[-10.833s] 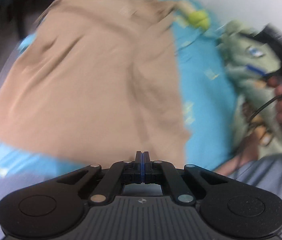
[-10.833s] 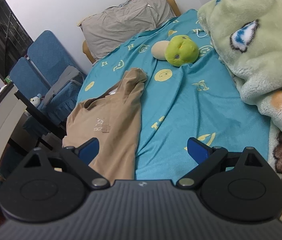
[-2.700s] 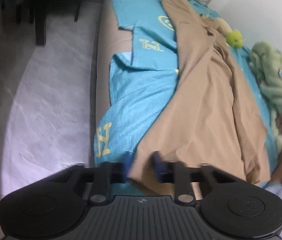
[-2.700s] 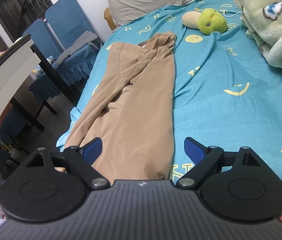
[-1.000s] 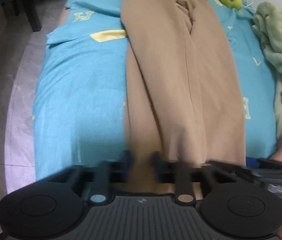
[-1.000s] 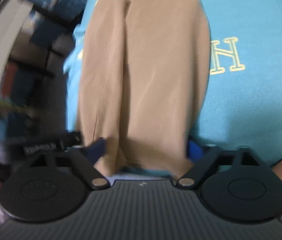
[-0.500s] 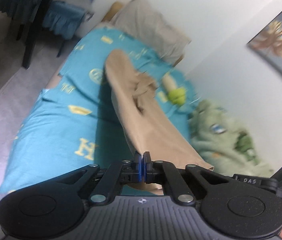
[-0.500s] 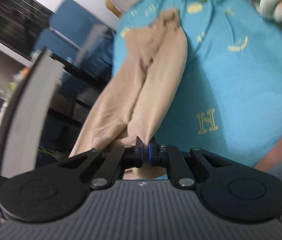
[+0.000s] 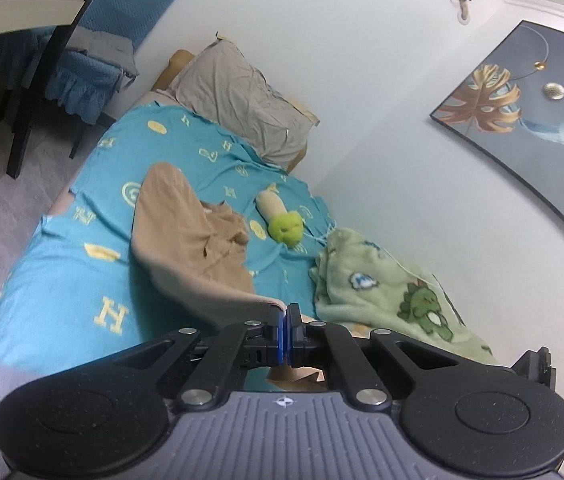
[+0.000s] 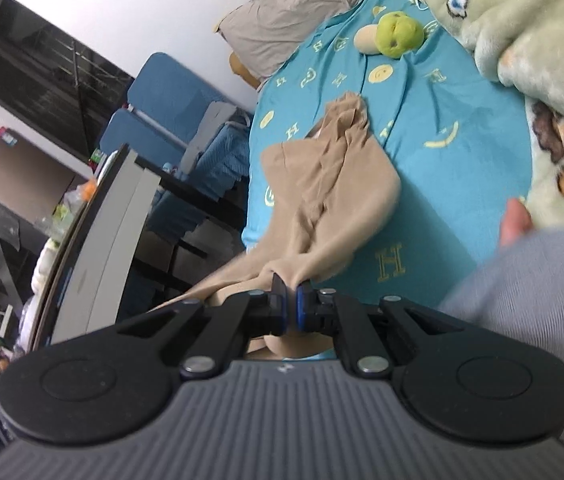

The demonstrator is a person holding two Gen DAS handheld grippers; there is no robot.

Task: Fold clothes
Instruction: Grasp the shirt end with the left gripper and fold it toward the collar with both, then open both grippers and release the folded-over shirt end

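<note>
While both tongs were lifted above the bed [image 9: 54,288], we had the left tongs [image 9: 284,334] pressed together on a hem of the tan trousers [image 9: 186,240], and the right tongs [image 10: 291,312] pinched another hem. The waist end lay on the blue sheet, the legs rising off it toward us. A green plush toy [image 10: 398,34] and a grey pillow [image 9: 238,104] sat beyond the garment; a pale green blanket [image 9: 390,292] was bunched beside it. Blue chairs [image 10: 170,120] stood beside the bed.
</note>
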